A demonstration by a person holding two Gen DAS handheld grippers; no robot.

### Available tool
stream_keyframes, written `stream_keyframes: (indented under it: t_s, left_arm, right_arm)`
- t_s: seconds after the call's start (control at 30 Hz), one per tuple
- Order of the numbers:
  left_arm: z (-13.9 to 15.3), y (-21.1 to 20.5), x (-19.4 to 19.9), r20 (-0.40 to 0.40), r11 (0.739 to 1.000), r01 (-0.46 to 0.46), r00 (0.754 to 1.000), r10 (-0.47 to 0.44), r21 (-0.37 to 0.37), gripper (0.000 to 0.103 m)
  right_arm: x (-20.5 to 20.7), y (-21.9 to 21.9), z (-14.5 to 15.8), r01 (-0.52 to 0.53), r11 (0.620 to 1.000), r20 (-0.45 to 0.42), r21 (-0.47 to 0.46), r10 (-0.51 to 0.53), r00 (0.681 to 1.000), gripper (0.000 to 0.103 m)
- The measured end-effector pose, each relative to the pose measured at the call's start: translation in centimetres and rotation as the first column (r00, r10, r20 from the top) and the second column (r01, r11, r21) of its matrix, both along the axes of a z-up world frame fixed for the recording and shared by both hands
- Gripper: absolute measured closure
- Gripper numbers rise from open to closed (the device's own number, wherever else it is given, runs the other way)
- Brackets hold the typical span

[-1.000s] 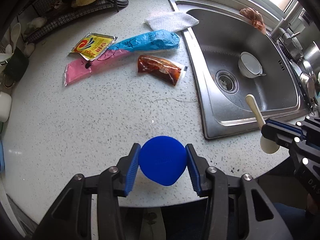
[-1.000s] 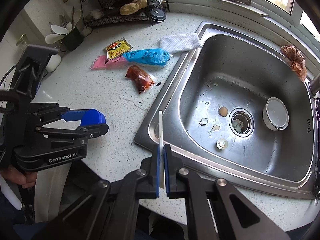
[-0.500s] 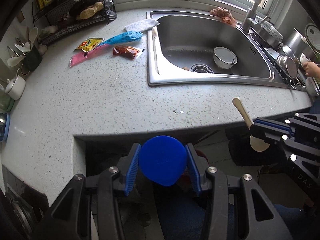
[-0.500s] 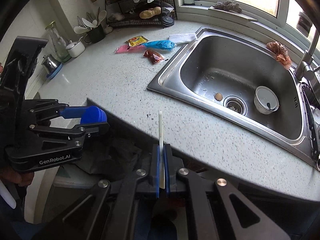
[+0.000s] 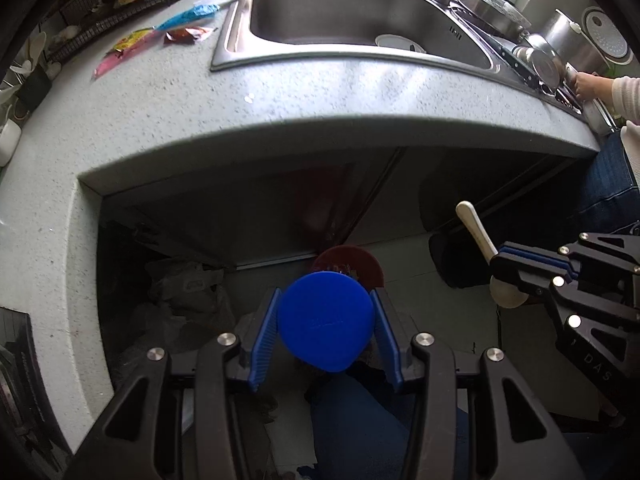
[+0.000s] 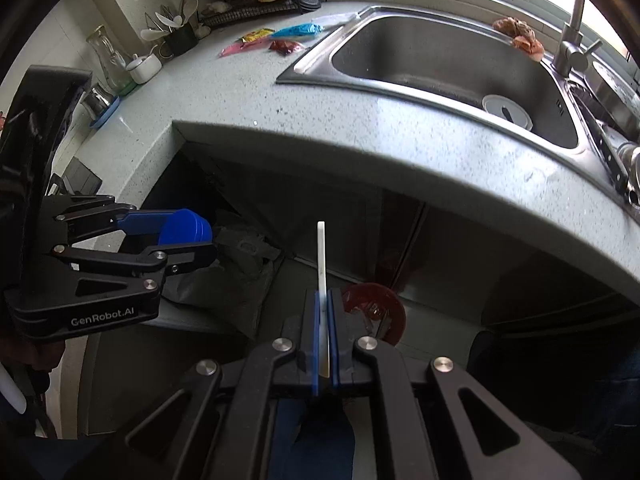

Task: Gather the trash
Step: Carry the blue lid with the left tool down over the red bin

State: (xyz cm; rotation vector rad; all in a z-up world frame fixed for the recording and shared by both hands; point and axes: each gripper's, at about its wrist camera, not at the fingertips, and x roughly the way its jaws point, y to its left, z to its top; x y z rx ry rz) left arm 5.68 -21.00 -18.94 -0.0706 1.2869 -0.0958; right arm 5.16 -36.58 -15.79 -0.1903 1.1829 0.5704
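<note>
My left gripper (image 5: pixel 325 298) is shut on a round blue lid (image 5: pixel 326 322), held out past the counter's front edge. Straight below the lid, on the floor, stands a dark red bin (image 5: pixel 362 260). My right gripper (image 6: pixel 324 296) is shut on a white plastic spoon (image 6: pixel 321 256), whose handle sticks up from the pads. The red bin (image 6: pixel 376 306) lies just right of its fingers. From the right wrist view, the left gripper (image 6: pixel 202 240) and the blue lid (image 6: pixel 184 226) show at the left. Several sauce packets (image 5: pixel 186 34) lie on the counter left of the sink.
The grey speckled counter (image 5: pixel 280 96) has a steel sink (image 5: pixel 352 8) with a white bowl (image 5: pixel 396 43) in it. A person's hand (image 5: pixel 588 84) works among pots at the far right. A dark bag (image 6: pixel 240 264) sits in the open space under the counter.
Both grippers have drawn back from above the counter to beyond its front edge, now over the floor and the red bin. The lid and the spoon stay gripped.
</note>
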Motion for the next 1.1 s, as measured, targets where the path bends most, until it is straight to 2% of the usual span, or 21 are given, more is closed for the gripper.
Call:
stream_keyframes:
  t_s: [0.13, 0.33, 0.7, 0.77, 0.97, 1.1]
  left_arm:
    - [-4.5, -0.5, 0.4, -0.035, 1.0, 0.016, 0.999, -0.015, 0.022, 0.06]
    - [-13.4, -0.7, 1.5, -0.078, 0.999, -0.004, 0.997, 0.008, 0.051, 0.06]
    - [-30.4, -0.5, 3.9, -0.116, 0.997, 0.034, 0.993, -0.026, 0.072, 0.06]
    - [-33.0, -0.5, 4.2, -0.105, 0.995, 0.033, 0.994, -0.022, 0.098, 0.06]
    - [-38.7, -0.4, 5.0, -0.119, 0.995, 0.037, 0.993, -0.026, 0.092, 0.06]
    - [-40.6, 0.0, 5.4, -0.135, 0.996, 0.034, 0.991, -0.023, 0.083, 0.06]
  right_arm:
    - [-0.1, -0.3, -4.3, 0.037, 0.999, -0.064, 0.008, -0.036, 0.997, 0.099]
    - [1.6, -0.1, -13.6, 0.065, 0.998, -0.123, 0.003, -0.064, 0.99, 0.099]
    - [3.8, 0.3, -31.0, 0.08, 0.995, -0.134, -0.054, -0.086, 0.987, 0.099]
    - [4.2, 0.5, -33.8, 0.088, 0.994, -0.13, -0.069, -0.097, 0.987, 0.099]
    - [5.5, 1.2, -40.3, 0.096, 0.992, -0.144, -0.085, -0.107, 0.984, 0.099]
    - [6.1, 0.9, -41.7, 0.094, 0.99, -0.124, -0.109, -0.108, 0.986, 0.099]
